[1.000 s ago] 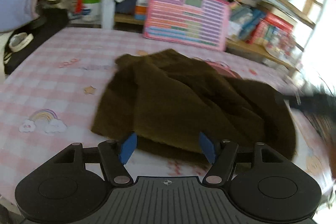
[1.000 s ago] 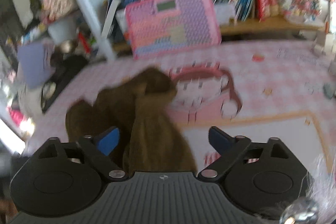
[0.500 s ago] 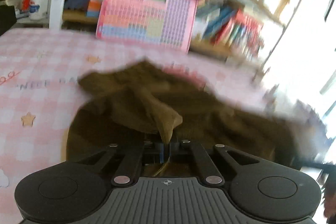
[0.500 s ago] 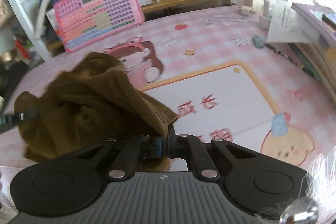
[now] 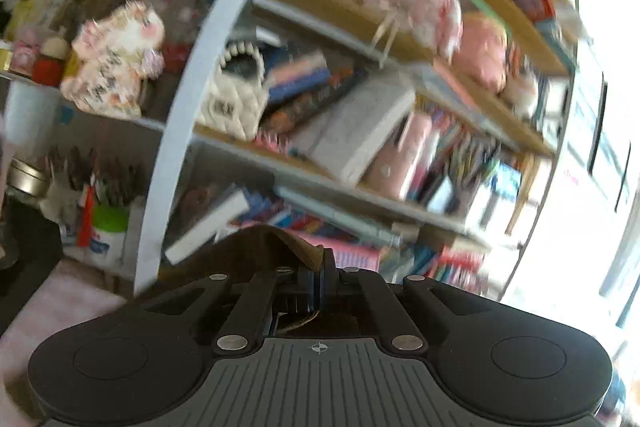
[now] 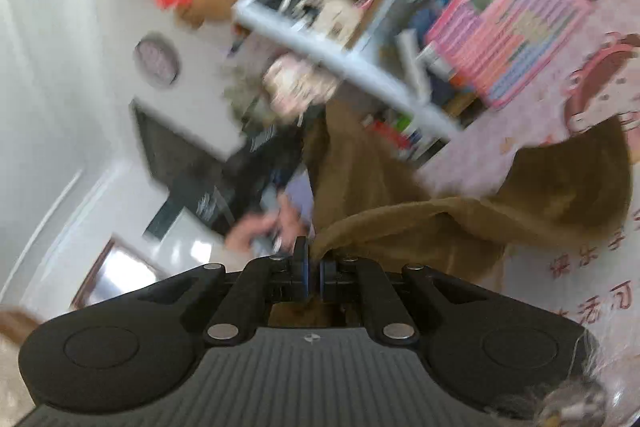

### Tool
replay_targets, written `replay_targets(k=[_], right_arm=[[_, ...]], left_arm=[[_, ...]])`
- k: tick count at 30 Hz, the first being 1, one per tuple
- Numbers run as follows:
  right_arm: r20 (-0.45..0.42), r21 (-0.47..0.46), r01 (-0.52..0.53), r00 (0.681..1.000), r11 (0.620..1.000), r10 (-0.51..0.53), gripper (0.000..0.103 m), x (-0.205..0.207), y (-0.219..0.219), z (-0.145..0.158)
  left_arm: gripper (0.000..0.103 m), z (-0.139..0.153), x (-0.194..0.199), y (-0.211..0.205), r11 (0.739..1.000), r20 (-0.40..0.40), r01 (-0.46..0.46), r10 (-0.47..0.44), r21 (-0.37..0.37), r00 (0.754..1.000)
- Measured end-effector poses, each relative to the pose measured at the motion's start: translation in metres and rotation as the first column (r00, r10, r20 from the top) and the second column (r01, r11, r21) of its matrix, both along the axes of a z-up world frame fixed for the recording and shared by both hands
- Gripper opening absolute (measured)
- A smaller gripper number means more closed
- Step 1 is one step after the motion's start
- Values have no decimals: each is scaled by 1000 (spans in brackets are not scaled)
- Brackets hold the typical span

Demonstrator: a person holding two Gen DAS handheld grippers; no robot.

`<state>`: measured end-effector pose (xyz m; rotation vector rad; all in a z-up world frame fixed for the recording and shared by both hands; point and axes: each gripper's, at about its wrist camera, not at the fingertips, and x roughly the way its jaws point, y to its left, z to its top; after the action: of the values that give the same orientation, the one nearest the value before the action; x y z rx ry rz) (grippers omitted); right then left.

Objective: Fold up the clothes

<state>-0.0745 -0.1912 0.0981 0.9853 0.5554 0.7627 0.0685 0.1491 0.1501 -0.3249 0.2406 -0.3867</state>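
My left gripper [image 5: 319, 281] is shut on an edge of the brown knit garment [image 5: 256, 247]; only a small fold of it shows above the jaws, raised in front of the bookshelf. My right gripper [image 6: 314, 269] is shut on another edge of the same brown garment [image 6: 460, 219], which hangs from the jaws and drapes toward the pink table [image 6: 580, 267] at the right. The right wrist view is tilted and blurred. A hand [image 6: 260, 231] shows just beyond the right jaws.
A crowded bookshelf [image 5: 360, 147] with a white post [image 5: 192, 115] fills the left wrist view. A pink board [image 6: 508, 23] leans against the shelf at the table's back. A green-lidded pen pot [image 5: 108, 231] stands at the left.
Both grippers went from open to shut on the garment and have lifted it off the table. Both cameras now point up at the shelves; the right one has rolled sideways.
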Motion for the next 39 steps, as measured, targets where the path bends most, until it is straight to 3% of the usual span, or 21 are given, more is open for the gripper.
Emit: replay_targets(k=[2, 4, 6, 7, 10, 12, 15, 17, 20, 24, 26, 27, 29, 30, 34, 39], right_arm=[[-79, -17, 113, 990, 993, -114, 4, -2, -11, -11], [-171, -61, 233, 956, 971, -240, 4, -7, -28, -28], [-278, -150, 345, 885, 927, -374, 4, -20, -42, -55], [-319, -196, 374, 850, 907, -419, 4, -27, -47, -68], [-449, -338, 390, 733, 857, -511, 4, -42, -59, -108], [-474, -398, 382, 693, 834, -544, 4, -47, -61, -121], [-474, -438, 379, 673, 815, -567, 5, -45, -59, -126], [-439, -498, 359, 680, 789, -587, 5, -39, -55, -121], [-341, -612, 350, 692, 709, -637, 6, -30, -50, -111], [-221, -756, 311, 707, 576, -672, 22, -10, -50, -109], [-186, -781, 282, 747, 557, -638, 22, -14, -45, -105], [-160, -802, 275, 757, 531, -634, 25, -16, -39, -102], [-110, -842, 261, 774, 473, -623, 39, -21, -27, -95], [-85, -860, 255, 783, 442, -616, 44, -24, -21, -92], [0, -915, 230, 821, 332, -571, 50, -39, 7, -81], [5, -941, 168, 873, 292, -487, 51, -54, 42, -81]], left_arm=[[1, -17, 12, -3, 1000, -60, 19, -18, 12, 998], [1, -34, 24, -11, 999, -119, 31, -30, 9, 992], [2, -53, 33, -21, 998, -173, 60, -57, 16, 983], [9, -63, 39, -29, 996, -206, 79, -69, 37, 976], [19, -95, 54, -57, 978, -320, 77, -12, 193, 947], [24, -109, 53, -67, 960, -358, 65, 39, 272, 933], [45, -117, 36, -63, 955, -369, 91, 21, 282, 929], [49, -120, 20, -56, 950, -361, 107, 6, 294, 932], [53, -123, -4, -49, 936, -349, 139, -19, 323, 937], [57, -129, -36, -48, 901, -323, 199, -69, 386, 944], [62, -134, -51, -53, 882, -312, 221, -90, 416, 946], [66, -136, -57, -56, 872, -308, 232, -100, 431, 946], [68, -142, -70, -62, 851, -302, 251, -115, 462, 946], [69, -146, -74, -67, 838, -305, 257, -115, 481, 945], [70, -159, -82, -81, 768, -331, 334, -168, 546, 929], [66, -173, -97, -91, 670, -348, 424, -254, 609, 902]])
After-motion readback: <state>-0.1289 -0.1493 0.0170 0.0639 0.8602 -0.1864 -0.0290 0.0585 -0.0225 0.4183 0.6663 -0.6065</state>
